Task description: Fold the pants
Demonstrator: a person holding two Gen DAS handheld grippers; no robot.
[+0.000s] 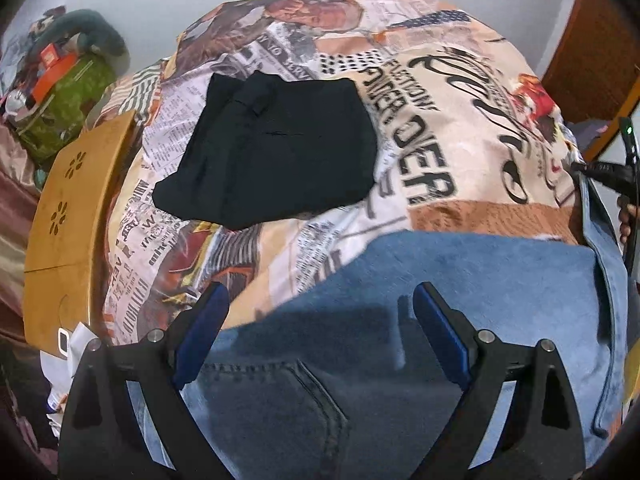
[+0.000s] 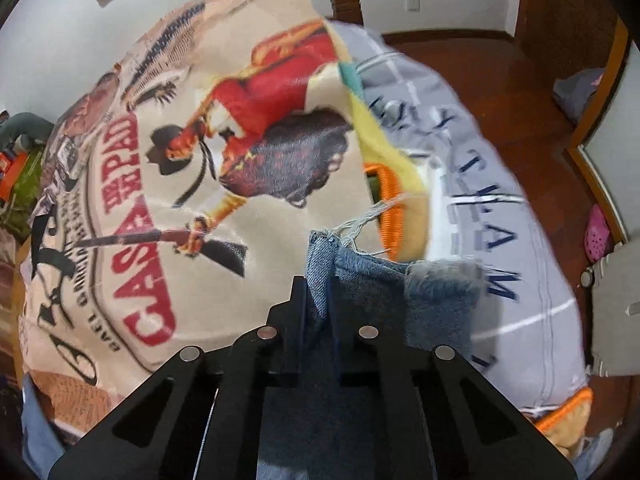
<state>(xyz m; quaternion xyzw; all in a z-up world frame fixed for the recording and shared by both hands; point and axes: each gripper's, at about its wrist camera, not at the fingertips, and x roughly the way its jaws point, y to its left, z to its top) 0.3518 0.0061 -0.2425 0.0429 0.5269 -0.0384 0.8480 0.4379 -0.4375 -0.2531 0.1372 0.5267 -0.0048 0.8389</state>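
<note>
Blue denim jeans (image 1: 460, 280) lie spread on the printed bedspread (image 1: 460, 152) close in front of me. My left gripper (image 1: 320, 332) is open, its blue-padded fingers hovering just above the jeans' back pocket area. My right gripper (image 2: 318, 284) is shut on the frayed hem of a jeans leg (image 2: 320, 264) and holds it lifted above the bed. The right gripper also shows at the right edge of the left wrist view (image 1: 624, 184), holding the denim edge.
A folded black garment (image 1: 272, 148) lies farther back on the bed. A wooden lap table (image 1: 76, 220) and clutter sit at the left. A grey pillow (image 2: 500, 208) and a yellow-orange item (image 2: 392, 200) lie right of the bedspread; wooden floor beyond.
</note>
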